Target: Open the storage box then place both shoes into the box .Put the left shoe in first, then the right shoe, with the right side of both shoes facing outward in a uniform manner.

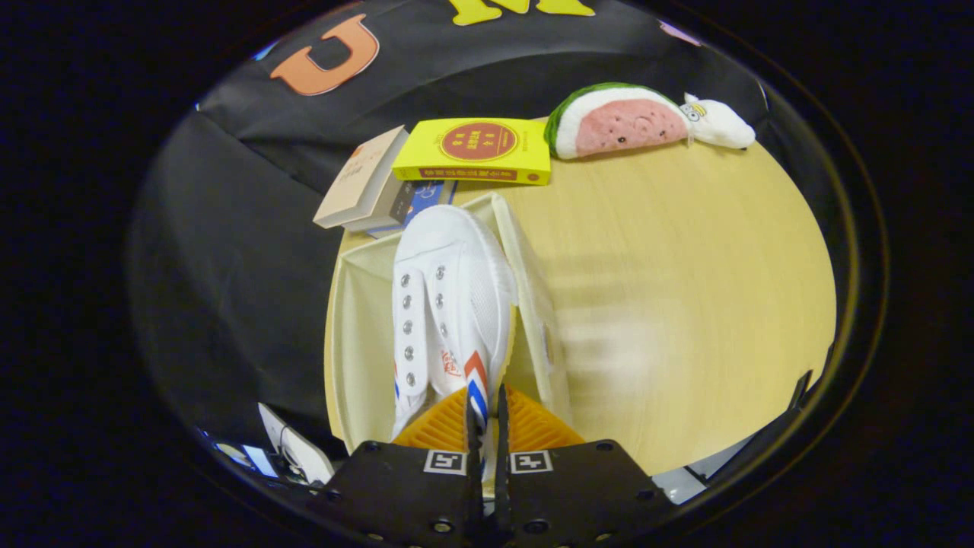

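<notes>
gripper view looks closely down its fingers (456, 415).

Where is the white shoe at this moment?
In the gripper view, the white shoe is held by its heel side in the gripper, over the open storage box, with the books beyond it.

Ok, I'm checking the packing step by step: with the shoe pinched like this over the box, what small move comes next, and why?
Probably lower the shoe a little further into the box before letting go. The fingers are closed on its heel edge, the shoe hangs toe-forward above the open box, between its walls, and whether it rests on the bottom yet cannot be told.
</notes>
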Motion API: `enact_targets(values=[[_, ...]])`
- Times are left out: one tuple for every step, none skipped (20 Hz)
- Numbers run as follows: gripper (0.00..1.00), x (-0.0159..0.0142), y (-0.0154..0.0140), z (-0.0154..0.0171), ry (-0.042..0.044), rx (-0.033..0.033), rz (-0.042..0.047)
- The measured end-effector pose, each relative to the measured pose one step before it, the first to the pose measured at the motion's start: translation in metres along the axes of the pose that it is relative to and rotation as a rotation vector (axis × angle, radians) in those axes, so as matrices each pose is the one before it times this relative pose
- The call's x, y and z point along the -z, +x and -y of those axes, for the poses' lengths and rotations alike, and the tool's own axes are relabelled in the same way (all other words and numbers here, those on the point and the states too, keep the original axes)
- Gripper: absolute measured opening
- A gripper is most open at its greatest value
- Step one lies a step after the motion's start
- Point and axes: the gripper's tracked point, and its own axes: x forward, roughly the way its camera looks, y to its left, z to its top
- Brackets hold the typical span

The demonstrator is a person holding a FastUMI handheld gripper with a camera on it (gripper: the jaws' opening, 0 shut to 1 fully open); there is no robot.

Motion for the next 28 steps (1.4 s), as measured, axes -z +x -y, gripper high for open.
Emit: enact_targets(values=[[0.06, 0.00039, 0.0014, 0.00037, -0.01679, 0.00518, 0.0058], [0.06, -0.00015, 0.00084, 0.00081, -0.00862, 0.00854, 0.00341], [0.06, 0.00104, 0.00057, 0.00053, -0.0035, 0.00638, -0.00221], [0.06, 0.00029, -0.00017, 0.00098, 0.00008, 0.00063, -0.00216], [0.06, 0.00017, -0.00062, 0.0009, -0.00219, -0.00349, -0.00076], [0.06, -0.00024, -0.00084, 0.00129, -0.00071, -0.00458, -0.0006], [0.07, 0.00058, -0.00045, -0.00092, 0.0066, -0.01399, -0.00037], [0.17, 0.0005, -0.00075, -0.00263, 0.00749, -0.02799, 0.00107], [0.24, 0.00119, -0.00375, -0.00393, 0.01423, -0.03274, 0.00023], [0.32, -0.00139, -0.00336, 0.00056, 0.00929, -0.00523, 0.01026], [0.39, -0.00676, 0.00089, 0.00234, 0.00144, -0.0041, 0.01575], [0.4, -0.00157, -0.00587, 0.00336, -0.00126, -0.00098, 0.01614], [0.49, -0.00025, -0.00516, -0.00226, -0.00017, -0.01925, 0.01607], [0.58, -0.00072, -0.00569, 0.00095, -0.00442, -0.00397, 0.0192], [0.66, -0.00282, -0.00781, 0.00099, -0.01238, -0.00515, 0.02617], [0.75, -0.00294, -0.0071, 0.0037, -0.02171, 0.01834, 0.03112], [0.8, -0.00333, -0.00824, 0.00302, -0.02649, 0.01281, 0.03426], [0.83, -0.004, -0.0076, 0.00326, -0.02776, 0.0192, 0.03259], [0.83, -0.00482, -0.00838, 0.00315, -0.02817, 0.01745, 0.03738], [0.89, -0.00601, -0.0096, 0.00227, -0.027, 0.01588, 0.03754], [0.9, -0.00577, -0.00628, 0.00126, -0.02218, 0.0158, 0.04164], [0.92, -0.00666, -0.00999, 0.00357, -0.01663, 0.0148, 0.04037], [0.93, -0.00633, -0.01082, 0.00307, -0.01633, 0.01378, 0.03859], [0.95, -0.0076, -0.0097, 0.00338, -0.01042, 0.01152, 0.03758], [0.95, -0.00713, -0.01059, 0.00354, -0.00937, 0.00812, 0.03843], [0.96, -0.00845, -0.01018, 0.00453, -0.00796, 0.01067, 0.03544], [0.96, -0.00825, -0.00934, 0.00392, -0.00394, 0.00662, 0.04085], [0.96, -0.01027, -0.00994, 0.0057, 0.00151, 0.01115, 0.04445]])
